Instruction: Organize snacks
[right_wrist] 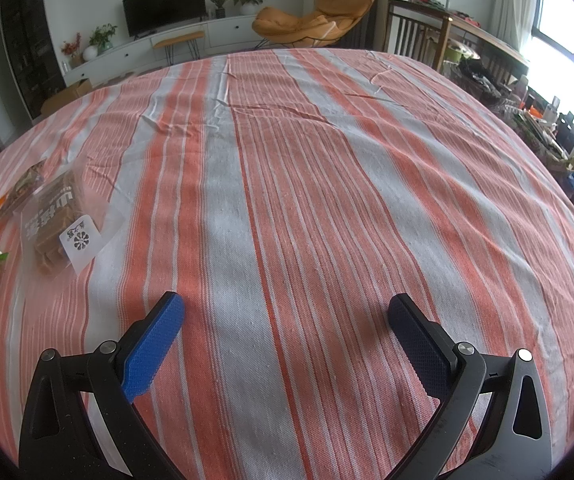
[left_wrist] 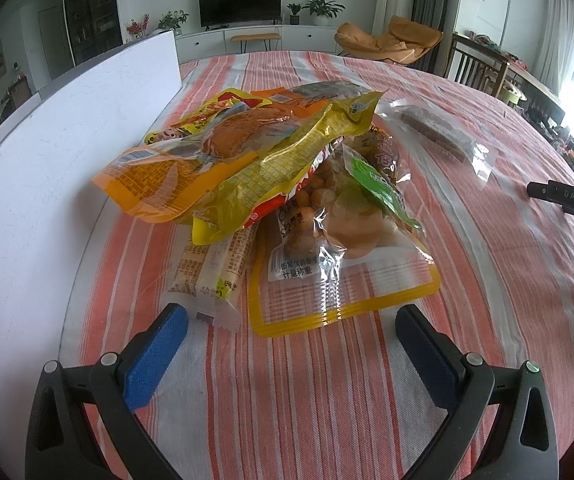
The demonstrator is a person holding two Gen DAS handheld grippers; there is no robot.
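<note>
Item one: my left hand-held gripper (left_wrist: 291,318), blue-padded, jaws spread wide and holding nothing, poised just in front of the heap. Item two: my right hand-held gripper (right_wrist: 286,316), likewise spread and empty, over a bare stretch of the orange-and-grey striped tabletop (right_wrist: 327,180). Item three: the heap of crinkly plastic snack packets (left_wrist: 271,176), stacked loosely beside a tall white board (left_wrist: 67,128); it includes a large orange-and-yellow pouch on top (left_wrist: 191,160), a clear yellow-bordered bag of round brown snacks (left_wrist: 339,256) and a slim pale stick-shaped packet (left_wrist: 211,276) poking out toward me. Item four: one clear flat packet of brown bars (right_wrist: 61,216), lying alone, near the heap but apart from it. Status, as I judge it: sorting barely under way, with one packet perhaps set aside and the whole heap left to separate and lay out.
</note>
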